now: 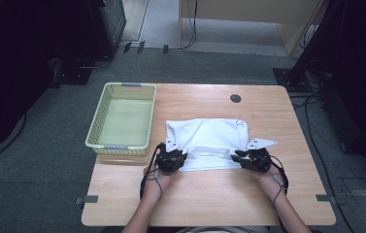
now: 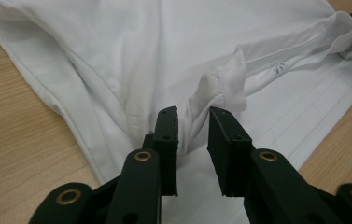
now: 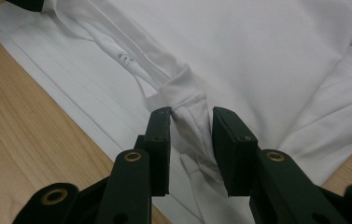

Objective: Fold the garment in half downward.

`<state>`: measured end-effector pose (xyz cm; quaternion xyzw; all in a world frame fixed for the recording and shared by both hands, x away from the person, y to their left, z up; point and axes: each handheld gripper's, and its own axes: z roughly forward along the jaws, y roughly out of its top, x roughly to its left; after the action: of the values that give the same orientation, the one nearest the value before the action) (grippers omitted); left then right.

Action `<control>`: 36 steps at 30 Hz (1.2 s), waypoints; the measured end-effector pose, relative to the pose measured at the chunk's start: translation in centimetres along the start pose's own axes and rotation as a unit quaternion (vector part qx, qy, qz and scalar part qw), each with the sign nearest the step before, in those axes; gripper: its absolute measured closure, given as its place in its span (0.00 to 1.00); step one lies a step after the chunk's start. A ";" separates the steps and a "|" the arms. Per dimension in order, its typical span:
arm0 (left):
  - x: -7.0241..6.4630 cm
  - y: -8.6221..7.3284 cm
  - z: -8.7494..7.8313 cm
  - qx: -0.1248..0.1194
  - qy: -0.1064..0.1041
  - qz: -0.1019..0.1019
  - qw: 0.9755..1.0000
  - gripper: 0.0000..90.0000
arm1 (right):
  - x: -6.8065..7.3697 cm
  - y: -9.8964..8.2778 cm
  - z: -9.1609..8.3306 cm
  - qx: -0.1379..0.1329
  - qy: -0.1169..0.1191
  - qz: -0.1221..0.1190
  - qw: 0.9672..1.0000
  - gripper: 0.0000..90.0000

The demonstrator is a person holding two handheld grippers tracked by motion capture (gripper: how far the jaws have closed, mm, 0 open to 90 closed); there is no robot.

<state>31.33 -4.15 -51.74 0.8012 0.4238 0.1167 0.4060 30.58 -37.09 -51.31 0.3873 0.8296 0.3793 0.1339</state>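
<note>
High view: a white shirt (image 1: 209, 141), partly folded, lies on the wooden desk (image 1: 205, 194) with its long axis running side to side, from the left gripper (image 1: 170, 159) to the right gripper (image 1: 252, 159). Each gripper sits at 1 end of the shirt's near edge, so neither hand is nearer; the cloth spreads away beyond both. A pale green basket (image 1: 122, 119) stands well apart, beyond and outward of the left gripper.

Left gripper view: the left gripper (image 2: 193, 140) has its 2 fingers (image 2: 166, 135) slightly parted, with a bunched ridge of shirt (image 2: 117, 56) rising between them. A gap shows on both sides of the fold, so the pads do not seem to press it.

Right gripper view: the right gripper (image 3: 190, 140) likewise stands a little open around a gathered fold of shirt (image 3: 267, 51), the cloth loose between the fingers (image 3: 159, 140). The coming move likely turns on drawing both hands back off these 2 folds.
</note>
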 end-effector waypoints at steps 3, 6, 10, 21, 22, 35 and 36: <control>-0.1 -0.3 -0.3 -0.003 0.002 -0.003 1.000 0.82 | 0.3 -0.1 -0.2 0.001 -0.001 -0.002 1.000 0.75; -0.1 -0.4 -0.6 -0.002 0.007 -0.001 1.000 0.81 | 0.5 -0.3 -0.4 0.000 -0.004 -0.005 1.000 0.74; -0.1 -0.7 -0.6 0.007 0.013 0.004 1.000 0.80 | 0.5 -0.6 -0.6 0.000 0.000 0.001 1.000 0.72; 0.3 -0.5 -0.8 0.000 0.018 -0.010 1.000 0.71 | 0.3 -0.7 -1.1 -0.011 0.008 0.014 1.000 0.62; 0.3 -0.5 -0.8 0.000 0.019 -0.011 1.000 0.69 | 0.2 -0.7 -1.2 -0.011 0.010 0.017 1.000 0.61; 0.9 0.0 -0.7 0.001 0.032 -0.027 0.999 0.53 | 0.0 -0.3 -0.9 -0.019 0.004 0.025 1.000 0.55; 1.0 0.0 -0.6 0.002 0.032 -0.029 0.999 0.51 | 0.0 -0.3 -0.9 -0.021 0.003 0.026 0.999 0.54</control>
<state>31.63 -3.05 -51.47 0.7852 0.4597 0.1301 0.3941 29.95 -37.70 -50.88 0.4043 0.8118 0.4010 0.1294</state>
